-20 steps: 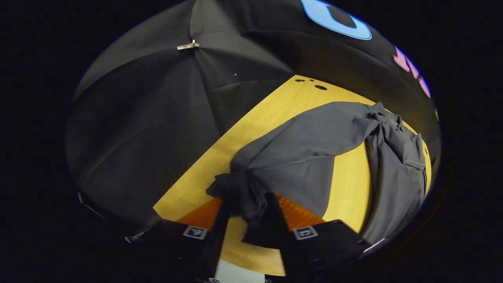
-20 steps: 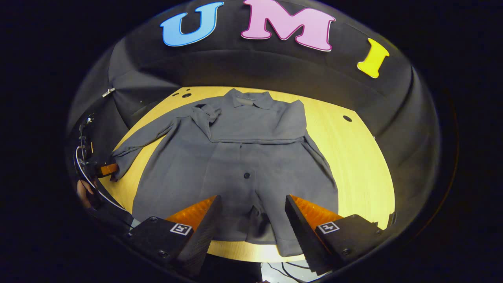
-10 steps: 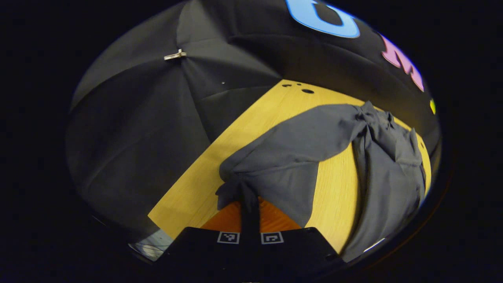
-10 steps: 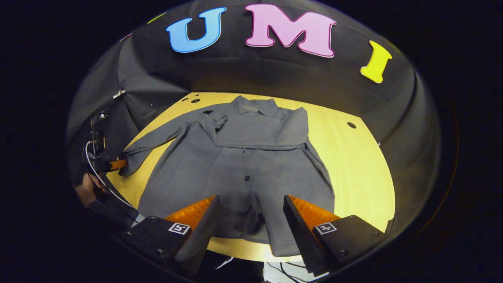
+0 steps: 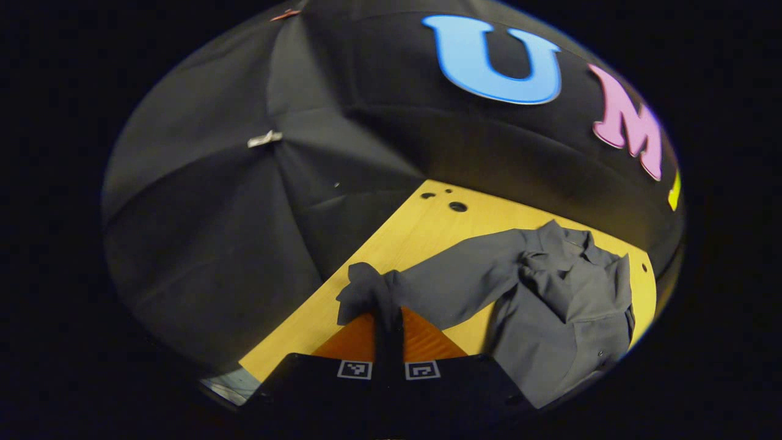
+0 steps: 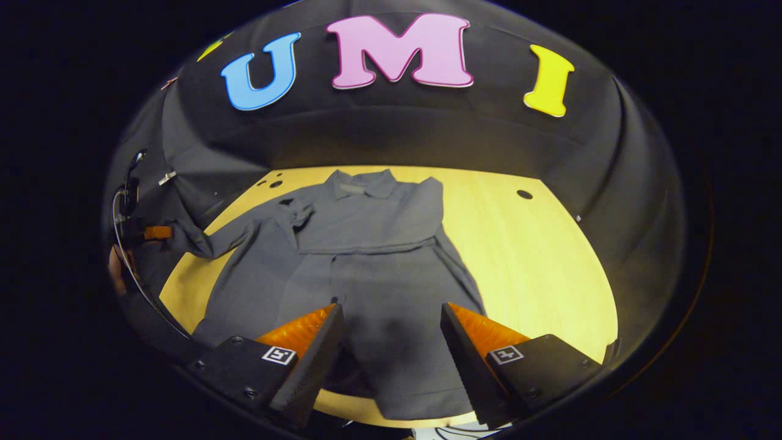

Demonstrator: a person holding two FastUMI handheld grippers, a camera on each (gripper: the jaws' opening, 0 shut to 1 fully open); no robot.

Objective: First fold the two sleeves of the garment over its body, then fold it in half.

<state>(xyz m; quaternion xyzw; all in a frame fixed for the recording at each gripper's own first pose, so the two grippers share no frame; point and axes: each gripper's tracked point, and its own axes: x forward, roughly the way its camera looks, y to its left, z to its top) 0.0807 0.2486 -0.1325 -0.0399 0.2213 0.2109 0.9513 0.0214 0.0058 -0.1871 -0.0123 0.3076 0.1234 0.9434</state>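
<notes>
Black cloth walls close round a yellow wooden table [image 6: 550, 256]. Grey collared button-front garment [image 6: 366, 256] lies flat, collar toward the far edge. Left gripper [image 5: 388, 318] is clamped on the cuff of one sleeve [image 5: 452, 287], lifted near the table's left edge. Right gripper [image 6: 391, 348] hangs spread over the hem at the near edge. Bare wood runs along the right edge.

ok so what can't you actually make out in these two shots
- Cuff end of the sleeve: left gripper view, pinched between the left gripper fingers.
- Garment hem middle: right gripper view, behind the open right gripper fingers.
- Hand holding the left gripper: right gripper view, at the dark edge, too small.
</notes>
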